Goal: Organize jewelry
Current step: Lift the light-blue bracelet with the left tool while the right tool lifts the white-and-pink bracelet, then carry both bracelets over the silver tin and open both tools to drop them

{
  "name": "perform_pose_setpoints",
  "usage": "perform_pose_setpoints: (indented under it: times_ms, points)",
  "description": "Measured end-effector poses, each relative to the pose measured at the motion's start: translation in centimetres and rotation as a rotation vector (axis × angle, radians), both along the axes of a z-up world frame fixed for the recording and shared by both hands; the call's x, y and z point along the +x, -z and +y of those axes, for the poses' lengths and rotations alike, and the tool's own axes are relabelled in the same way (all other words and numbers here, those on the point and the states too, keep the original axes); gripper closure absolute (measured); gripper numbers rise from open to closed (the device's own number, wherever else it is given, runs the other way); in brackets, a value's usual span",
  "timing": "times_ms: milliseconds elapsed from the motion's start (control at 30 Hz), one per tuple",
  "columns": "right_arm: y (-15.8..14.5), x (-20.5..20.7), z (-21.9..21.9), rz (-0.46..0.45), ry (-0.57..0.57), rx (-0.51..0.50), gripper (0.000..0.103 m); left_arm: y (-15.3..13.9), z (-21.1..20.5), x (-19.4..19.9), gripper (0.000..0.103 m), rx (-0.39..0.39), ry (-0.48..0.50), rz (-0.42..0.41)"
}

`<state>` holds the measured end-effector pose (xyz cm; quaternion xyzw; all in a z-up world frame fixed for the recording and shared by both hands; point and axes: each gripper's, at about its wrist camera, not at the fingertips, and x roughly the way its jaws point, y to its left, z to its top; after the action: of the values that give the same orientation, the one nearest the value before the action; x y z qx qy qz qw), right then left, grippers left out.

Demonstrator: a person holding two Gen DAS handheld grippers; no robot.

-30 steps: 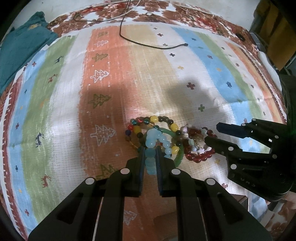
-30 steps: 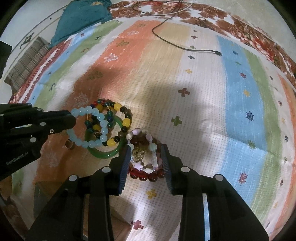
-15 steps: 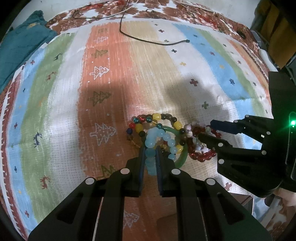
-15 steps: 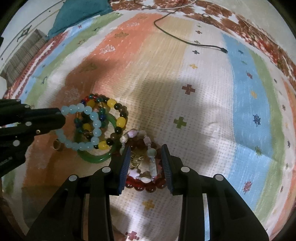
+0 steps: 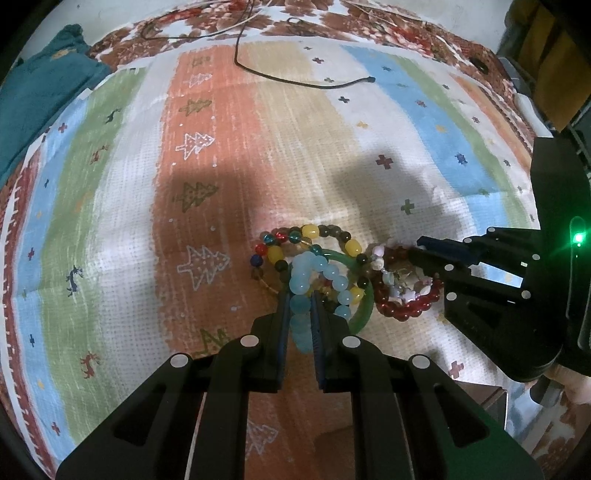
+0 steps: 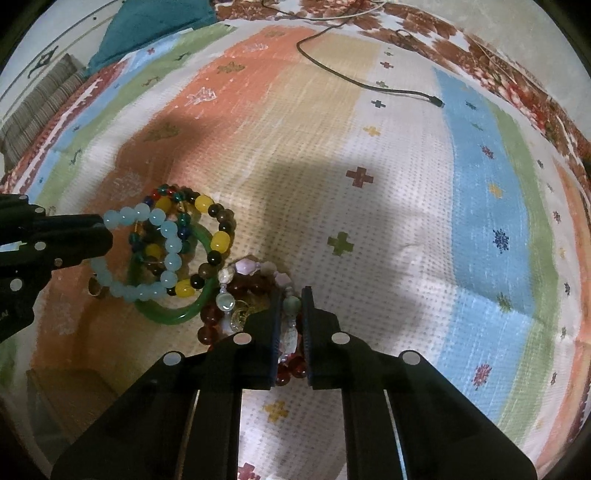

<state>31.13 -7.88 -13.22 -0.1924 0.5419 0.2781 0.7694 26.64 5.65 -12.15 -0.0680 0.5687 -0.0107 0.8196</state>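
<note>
- While the striped blanket [image 5: 229, 155] spreads under both views, a heap of bracelets sits near its middle, between the two grippers.
- Left gripper [image 5: 300, 306]: its jaws are clamped together on the pale blue bead bracelet [image 5: 306, 273], whose loop runs away from the fingers, long axis along the gripper's line, resting over the heap.
- Right gripper [image 6: 290, 314]: its jaws are pinched on the pastel bead bracelet [image 6: 251, 267], a strand of mixed pale beads running lengthwise between the fingers.
- Bracelets counted, five: pale blue, pastel, one multicoloured bead bracelet [image 6: 207, 206] with yellow beads, one plain green bangle [image 6: 173, 314] lying flat, one dark red bead bracelet [image 5: 402, 312] just beside the bangle, under the pastel strand.
- One black cable [image 5: 280, 75] lies well apart at the blanket's far end.
- Only the left wrist view shows a green light [image 5: 577, 238] on the right gripper's body.
- Only the right wrist view shows a striped cushion [image 6: 33, 107] at the far left edge; one teal cloth [image 6: 155, 18] appears in both.
</note>
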Motion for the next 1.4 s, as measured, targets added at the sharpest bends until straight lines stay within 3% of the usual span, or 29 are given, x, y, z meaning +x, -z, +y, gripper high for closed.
perform_pose_setpoints:
  times_ms: [367,867,1400]
  points:
    - [-4.6,-1.9,-0.5,-0.053,-0.009,0.067,0.091,-2.6,0.0,-1.2,0.092,-0.013,0.002,-0.060]
    - [-8.4,-3.6,-3.1,-0.087,0.075,0.161,0.091,-5.9,-1.3,-3.2,0.092,-0.009,0.014,-0.139]
    - [-11.7,-7.1,-4.3,-0.149,0.089,0.213,0.091,-9.7,-2.7,-7.1,0.092,-0.025,0.024,-0.232]
